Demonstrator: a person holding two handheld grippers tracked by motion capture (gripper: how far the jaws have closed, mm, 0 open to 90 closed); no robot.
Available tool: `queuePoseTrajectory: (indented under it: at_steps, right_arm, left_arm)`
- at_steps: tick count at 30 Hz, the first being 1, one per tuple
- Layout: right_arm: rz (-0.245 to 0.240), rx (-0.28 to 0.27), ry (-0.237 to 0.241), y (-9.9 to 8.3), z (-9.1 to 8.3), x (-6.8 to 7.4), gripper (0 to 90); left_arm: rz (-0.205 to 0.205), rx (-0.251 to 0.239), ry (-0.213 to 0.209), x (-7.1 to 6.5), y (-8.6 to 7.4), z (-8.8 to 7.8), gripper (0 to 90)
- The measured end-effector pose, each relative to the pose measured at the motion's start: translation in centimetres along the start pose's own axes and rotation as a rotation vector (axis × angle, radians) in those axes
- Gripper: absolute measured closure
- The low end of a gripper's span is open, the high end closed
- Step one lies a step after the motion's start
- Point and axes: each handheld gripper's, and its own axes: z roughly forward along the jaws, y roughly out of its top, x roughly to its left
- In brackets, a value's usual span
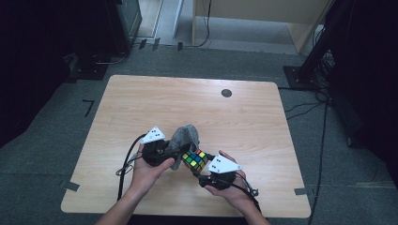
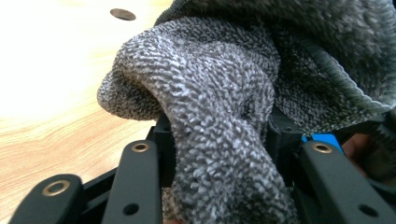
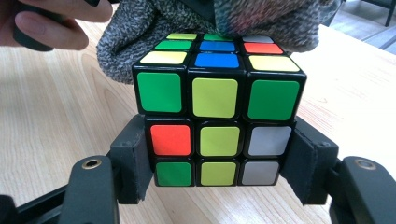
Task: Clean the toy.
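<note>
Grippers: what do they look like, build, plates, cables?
Both are black. The left gripper and right gripper each carry a pale grey three-cornered plate with small dark dots on top. The jaw arms show brass-coloured rivets in the gripper views. A black cable trails from the left one. Forearms are bare, no sleeves.

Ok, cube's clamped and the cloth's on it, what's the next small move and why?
Probably drag the grey cloth across the cube's top face. The left gripper is shut on the cloth, which lies on the top's far edge, while the right gripper clamps the cube's lower layers.
</note>
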Motion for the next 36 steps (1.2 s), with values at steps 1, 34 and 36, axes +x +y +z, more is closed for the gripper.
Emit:
queuePoseTrajectory:
  at_steps: [1,34,36]
  right_arm:
    - [0.002,-0.001,0.004,0.0,0.0,0.1,34.9]
    - [0.067,-0.074,-0.061,0.2,-1.7,-1.9,35.0]
    - [0.068,-0.075,-0.062,0.2,-1.7,-1.9,34.9]
  left_arm:
    - [-0.008,0.001,-0.024,-0.3,0.0,0.1,48.2]
    - [0.010,0.077,0.218,2.3,0.7,-1.2,13.8]
    - [-0.011,0.046,0.122,1.7,0.9,-1.3,13.8]
